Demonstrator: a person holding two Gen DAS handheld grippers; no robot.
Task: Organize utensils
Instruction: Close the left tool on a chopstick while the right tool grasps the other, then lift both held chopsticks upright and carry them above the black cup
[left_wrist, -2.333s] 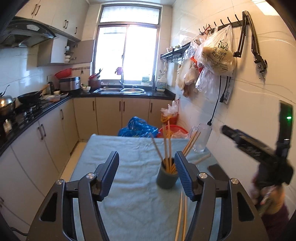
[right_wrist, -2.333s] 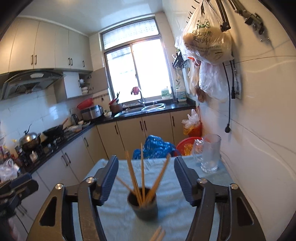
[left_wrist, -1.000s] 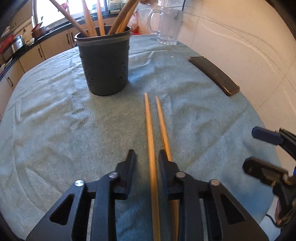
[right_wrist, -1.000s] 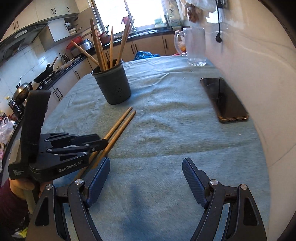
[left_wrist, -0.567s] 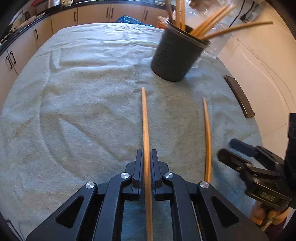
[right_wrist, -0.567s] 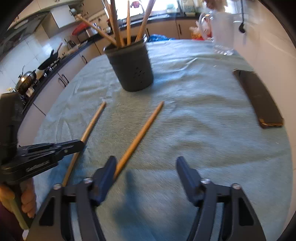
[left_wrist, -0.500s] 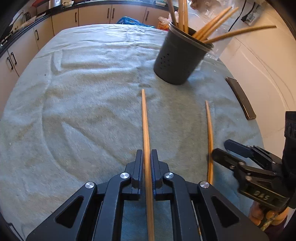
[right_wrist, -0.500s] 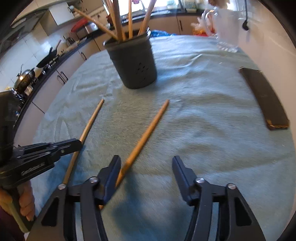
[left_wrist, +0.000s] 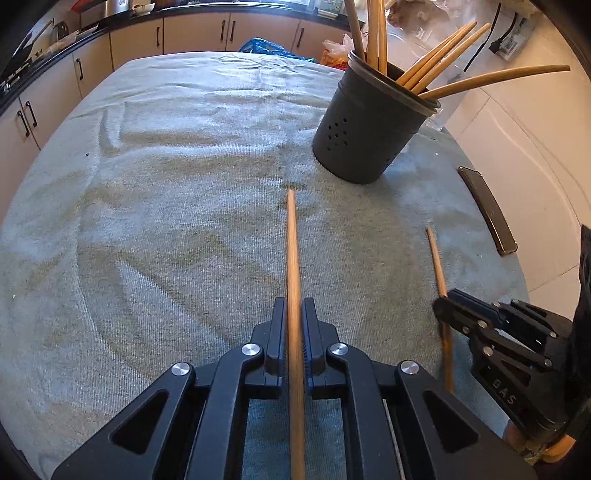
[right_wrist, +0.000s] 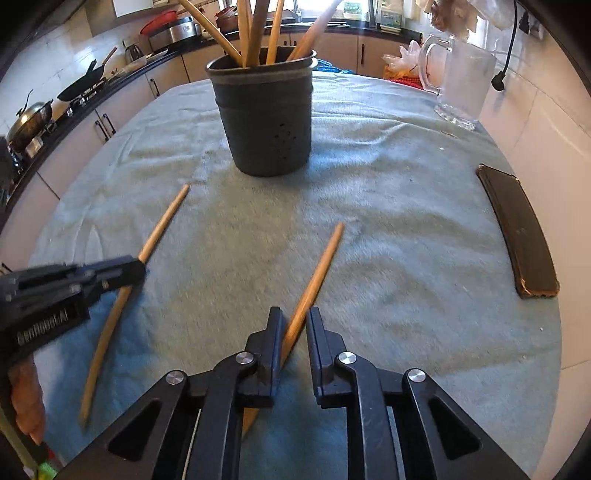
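A: Where are the two loose chopsticks lying?

B: One chopstick (left_wrist: 293, 280) is running straight out ahead of the left tool (left_wrist: 294, 325), lying on the desk (left_wrist: 166, 192) cloth with its tip pointing toward the dark holder (left_wrist: 369, 129). The left tool's jaws are sitting together, clamped on that chopstick.

A: And the other one?

B: The second chopstick (right_wrist: 314, 280) is lying between the fingers of the right tool (right_wrist: 294, 336), slanting ahead and to the right. Those jaws are closing. The stick is resting against the left finger (right_wrist: 271, 343), with a narrow gap showing at the right finger, so the pads are not squeezing it.

A: What is standing beyond the tools?

B: The holder is standing ahead of both tools, upright and filled with more chopsticks (right_wrist: 255, 33) leaning outward. Further ahead and to the right of the right tool a clear glass mug (right_wrist: 461, 81) is sitting near the wall. A dark phone (right_wrist: 517, 229) is lying flat off to the right of that tool, well apart from the sticks.

A: Is the person showing?

B: Only fingers (right_wrist: 26, 398) gripping the left tool's handle, at the lower left edge of the right view.
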